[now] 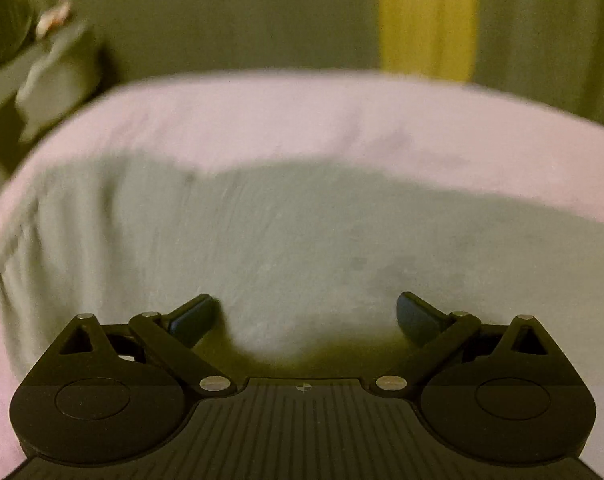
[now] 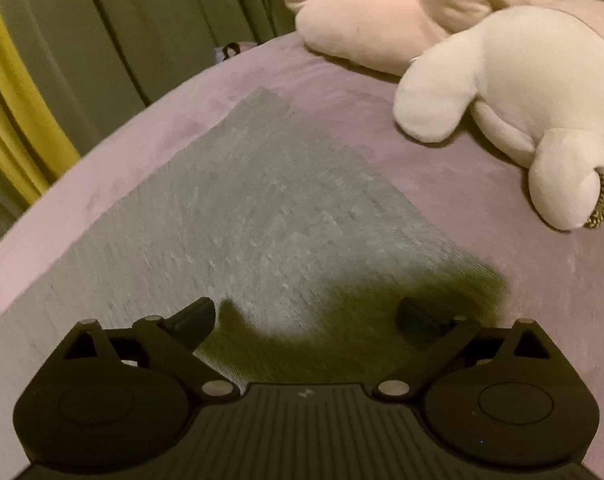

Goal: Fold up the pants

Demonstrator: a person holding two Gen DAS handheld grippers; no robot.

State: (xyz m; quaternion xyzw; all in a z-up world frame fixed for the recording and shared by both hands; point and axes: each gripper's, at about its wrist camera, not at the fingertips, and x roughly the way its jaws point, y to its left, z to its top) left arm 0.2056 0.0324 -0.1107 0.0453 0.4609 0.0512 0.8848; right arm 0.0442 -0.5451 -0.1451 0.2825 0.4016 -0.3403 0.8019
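Your pants (image 2: 261, 216) lie flat across the bed (image 2: 462, 200). Both the left hand-held gripper (image 1: 304, 318) and right hand-held gripper (image 2: 306, 318) hover spread, empty; next, likely pinch an edge.

Pink bed (image 2: 482, 208) under grey pants (image 2: 261, 208), plush toy (image 2: 522, 92)

Readable text: none in either view.
Left gripper body (image 1: 302, 432): one small round crosshair mark (image 1: 303, 386) at the middle of its front edge; no letters or numbers.
Right gripper body (image 2: 302, 436): one small pale mark (image 2: 303, 393) at the middle of its front edge, too small to make out.
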